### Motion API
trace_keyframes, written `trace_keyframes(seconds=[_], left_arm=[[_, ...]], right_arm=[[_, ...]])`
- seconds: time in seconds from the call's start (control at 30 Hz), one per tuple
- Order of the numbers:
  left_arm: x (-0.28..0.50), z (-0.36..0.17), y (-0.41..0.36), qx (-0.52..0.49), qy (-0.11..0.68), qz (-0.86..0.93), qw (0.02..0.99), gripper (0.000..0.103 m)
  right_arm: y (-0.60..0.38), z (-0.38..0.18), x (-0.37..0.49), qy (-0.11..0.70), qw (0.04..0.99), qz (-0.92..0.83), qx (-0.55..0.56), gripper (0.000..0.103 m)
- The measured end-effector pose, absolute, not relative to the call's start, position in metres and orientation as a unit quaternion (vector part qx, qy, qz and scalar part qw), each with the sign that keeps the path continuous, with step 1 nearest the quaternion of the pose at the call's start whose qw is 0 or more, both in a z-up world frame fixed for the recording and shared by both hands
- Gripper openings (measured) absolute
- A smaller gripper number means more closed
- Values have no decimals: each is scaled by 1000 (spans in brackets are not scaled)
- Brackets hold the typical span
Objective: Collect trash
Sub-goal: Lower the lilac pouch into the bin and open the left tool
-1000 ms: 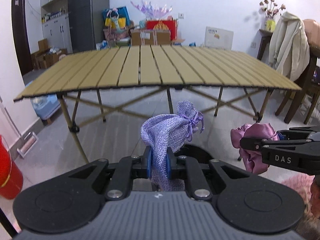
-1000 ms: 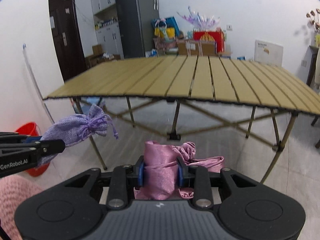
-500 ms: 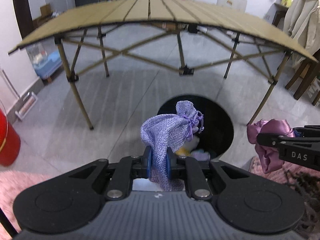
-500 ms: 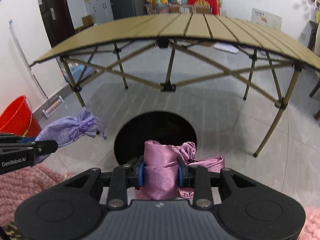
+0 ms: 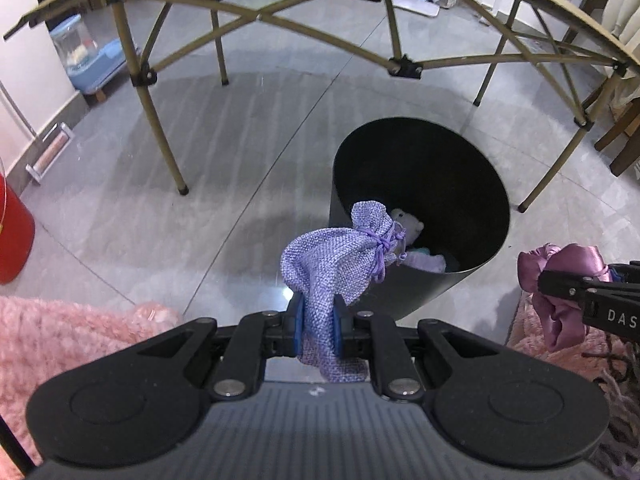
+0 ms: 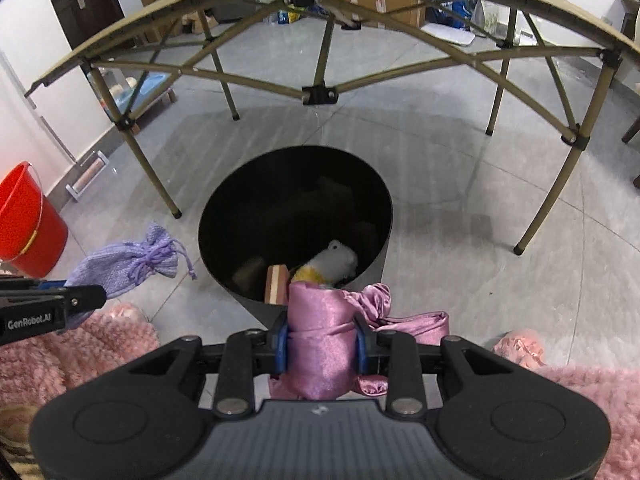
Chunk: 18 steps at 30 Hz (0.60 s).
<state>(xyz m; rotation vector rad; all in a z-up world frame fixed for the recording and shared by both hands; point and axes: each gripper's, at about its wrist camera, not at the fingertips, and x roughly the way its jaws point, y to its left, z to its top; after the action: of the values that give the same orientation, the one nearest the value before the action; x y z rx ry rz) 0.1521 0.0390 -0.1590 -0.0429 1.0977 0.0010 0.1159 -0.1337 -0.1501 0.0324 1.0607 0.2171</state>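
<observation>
A: Right, nearest first: the left gripper (image 5: 318, 322) is clenched hard on the lavender pouch (image 5: 336, 258), its blue pads biting the loose bottom hem. Most of the pouch sticks out past the fingertips, drawstring neck furthest out.

B: Does it look heavy?

A: I'd judge not. Coarse woven cloth, soft, and it holds its puffed shape without sagging much, so whatever is inside weighs little. Rough weave, so it shouldn't slip. The hem is a fair place to hold; the tied neck would do as well.

B: And the other side?

A: The right gripper (image 6: 320, 342) is closed around the pink satin cloth (image 6: 320, 336), jaws a little wider because the bundle is thicker. It's wrapped into a roll between the pads, with a tail spilling out to the right. Satin is slick and limp, so I'd expect it to slide if the grip eased; the thick rolled middle is the sensible place, and that is where it's pinched.

B: Where are they relative to the bin?

A: Just beyond both grippers stands the black bin (image 6: 380, 264) on the grey floor. The pouch hangs over its near left rim, the satin at its near rim. Some things already lie inside, among them a pale soft toy (image 6: 338, 260). Further off is the folding table (image 6: 568, 12).
</observation>
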Motion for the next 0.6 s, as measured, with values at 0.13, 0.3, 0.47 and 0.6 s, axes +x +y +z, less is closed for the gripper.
trace_keyframes(seconds=[0.13,0.3,0.47,0.6], left_arm=[[157,-165,45,-32,534,6,845,14],[159,-171,45,-26,542,12,840,14],[161,-173,46,-28,547,15,836,14],[163,-173,46,-28,548,19,836,14]], right_arm=[[-134,-161,121,519,848,102,20,30],[-133,-166,125,528,843,104,20,30],[-130,-167,127,532,840,105,15,30],[-130,-168,129,534,839,105,13,30]])
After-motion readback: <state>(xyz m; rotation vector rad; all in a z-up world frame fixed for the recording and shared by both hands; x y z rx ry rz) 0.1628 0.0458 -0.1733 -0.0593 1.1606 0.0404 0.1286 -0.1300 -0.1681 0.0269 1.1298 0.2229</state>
